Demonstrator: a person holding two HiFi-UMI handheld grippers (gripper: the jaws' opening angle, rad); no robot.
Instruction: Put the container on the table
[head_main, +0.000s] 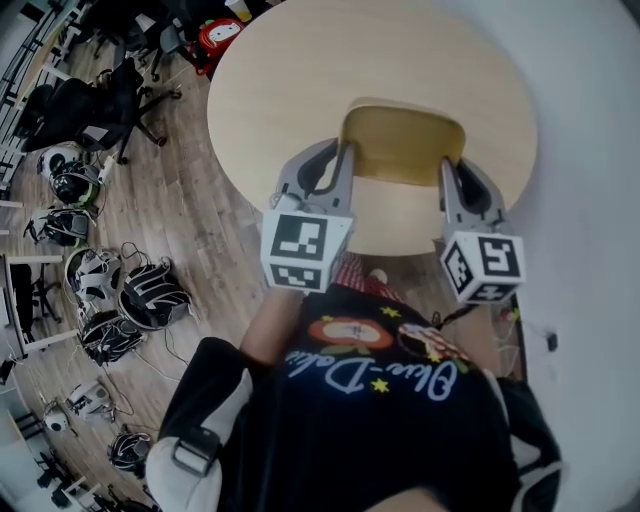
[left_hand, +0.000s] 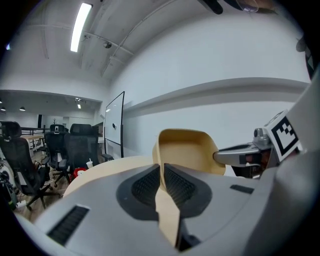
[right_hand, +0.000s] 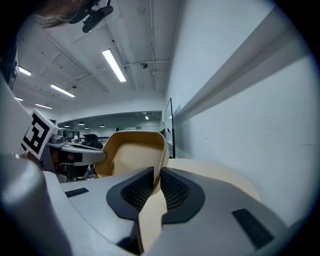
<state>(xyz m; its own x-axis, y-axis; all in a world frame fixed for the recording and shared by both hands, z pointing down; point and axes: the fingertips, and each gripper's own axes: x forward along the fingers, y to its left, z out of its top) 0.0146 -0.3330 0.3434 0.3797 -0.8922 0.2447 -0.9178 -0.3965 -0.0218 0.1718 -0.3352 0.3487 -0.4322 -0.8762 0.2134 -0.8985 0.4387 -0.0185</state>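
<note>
Two grippers hold one tan container (head_main: 403, 145) over the round counter's (head_main: 290, 70) 6 o'clock edge. The left gripper (head_main: 343, 158) pinches its 9 o'clock wall, the right gripper (head_main: 452, 170) its 3 o'clock wall. Each pair of jaws stands nearly together, with only the thin wall between them. Whether the container touches the counter cannot be told.

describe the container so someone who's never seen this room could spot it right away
Find the big round pale wooden table beside the white wall. Over its near part is an open, mustard-yellow container with rounded corners. It stands out by its deeper yellow than the table top, and by the left gripper and right gripper each clamped on one of its side walls.
</note>
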